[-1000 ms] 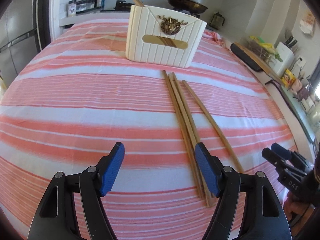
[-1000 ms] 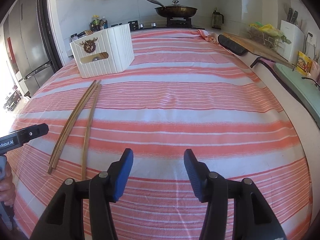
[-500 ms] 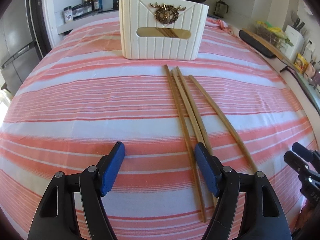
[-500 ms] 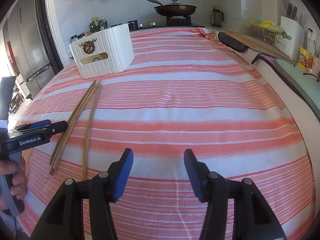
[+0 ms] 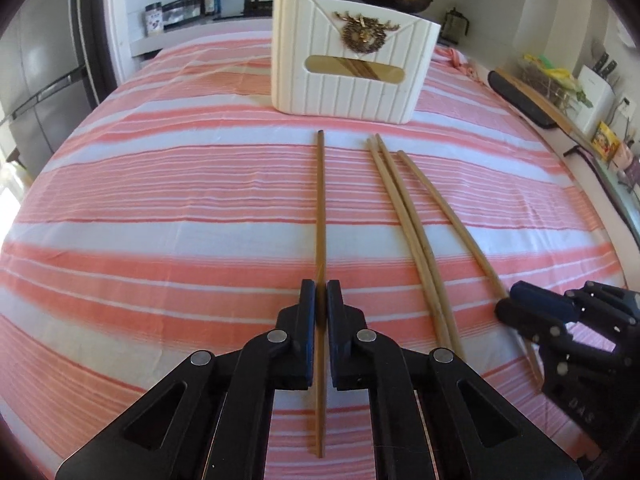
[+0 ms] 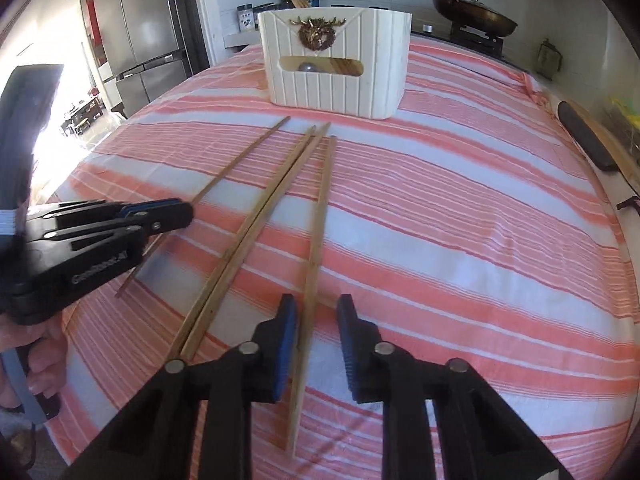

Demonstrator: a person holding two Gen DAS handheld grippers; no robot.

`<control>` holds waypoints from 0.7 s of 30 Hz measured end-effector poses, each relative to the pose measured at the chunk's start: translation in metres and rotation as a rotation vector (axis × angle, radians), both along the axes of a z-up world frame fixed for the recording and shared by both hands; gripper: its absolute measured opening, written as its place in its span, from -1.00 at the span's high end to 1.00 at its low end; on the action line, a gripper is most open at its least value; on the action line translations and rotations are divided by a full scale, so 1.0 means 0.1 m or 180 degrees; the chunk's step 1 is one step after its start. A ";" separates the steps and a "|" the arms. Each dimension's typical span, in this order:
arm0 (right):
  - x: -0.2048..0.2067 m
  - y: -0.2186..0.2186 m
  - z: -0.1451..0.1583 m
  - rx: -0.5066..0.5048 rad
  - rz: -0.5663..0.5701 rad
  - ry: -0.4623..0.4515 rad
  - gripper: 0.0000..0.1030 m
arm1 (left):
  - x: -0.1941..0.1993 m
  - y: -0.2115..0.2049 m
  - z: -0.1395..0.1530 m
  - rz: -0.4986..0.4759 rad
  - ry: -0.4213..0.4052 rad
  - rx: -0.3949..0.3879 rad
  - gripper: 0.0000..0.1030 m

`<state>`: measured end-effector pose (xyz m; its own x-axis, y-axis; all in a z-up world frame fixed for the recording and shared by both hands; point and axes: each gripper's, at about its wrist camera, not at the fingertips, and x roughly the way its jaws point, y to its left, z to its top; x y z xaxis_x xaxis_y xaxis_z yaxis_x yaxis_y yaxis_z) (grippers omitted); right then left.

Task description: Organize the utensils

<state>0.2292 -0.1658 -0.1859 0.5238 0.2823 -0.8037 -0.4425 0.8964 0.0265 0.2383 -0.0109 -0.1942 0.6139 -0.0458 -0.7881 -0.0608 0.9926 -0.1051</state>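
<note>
The left gripper (image 5: 319, 298), black arms with blue pads, has just closed and pinches one slim wooden chopstick (image 5: 320, 200) that points toward the far ribbed white holder (image 5: 348, 80). Right of it a pair of chopsticks (image 5: 404, 216) lies touching on the striped coral-and-white cloth (image 5: 160, 200). Farther right, the right gripper (image 6: 316, 314) has just been narrowing around the rightmost chopstick (image 6: 320, 216); a gap shows at its right pad. A steel fridge (image 6: 140, 32) stands far left, a wok (image 6: 472, 16) far right.
</note>
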 end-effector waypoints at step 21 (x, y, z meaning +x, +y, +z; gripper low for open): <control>-0.09 -1.11 0.06 -0.0313 -0.0929 -0.0103 -0.08 | -0.03 0.58 -0.06 0.0116 0.0085 0.0233 -0.50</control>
